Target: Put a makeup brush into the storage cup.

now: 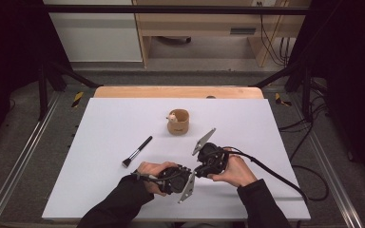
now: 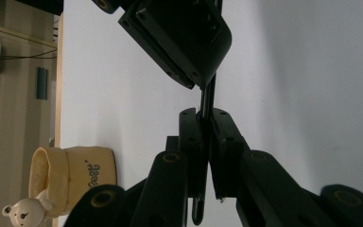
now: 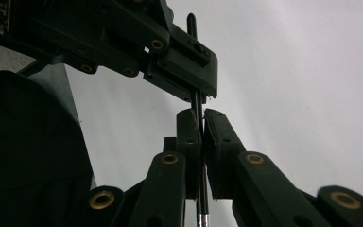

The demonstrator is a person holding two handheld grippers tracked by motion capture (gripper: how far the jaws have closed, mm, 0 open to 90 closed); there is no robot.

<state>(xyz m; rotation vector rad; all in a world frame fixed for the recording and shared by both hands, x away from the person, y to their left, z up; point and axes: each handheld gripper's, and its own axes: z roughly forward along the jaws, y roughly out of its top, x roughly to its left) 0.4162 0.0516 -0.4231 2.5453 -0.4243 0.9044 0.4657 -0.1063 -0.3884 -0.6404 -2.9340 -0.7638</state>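
Presently, working left to right: a makeup brush point(image 1: 137, 151) lies loose on the white table point(image 1: 100, 123), well left of the hands. Left gripper point(image 1: 188, 175) has its jaws clamped on a thin black rod point(image 2: 207, 100). Right gripper point(image 1: 198, 167) meets it tip to tip near the table's front edge, jaws pinched on the same rod. A tan cup point(image 1: 178, 121) with a small bear figure point(image 1: 172, 117) stands farther back, apart from both.
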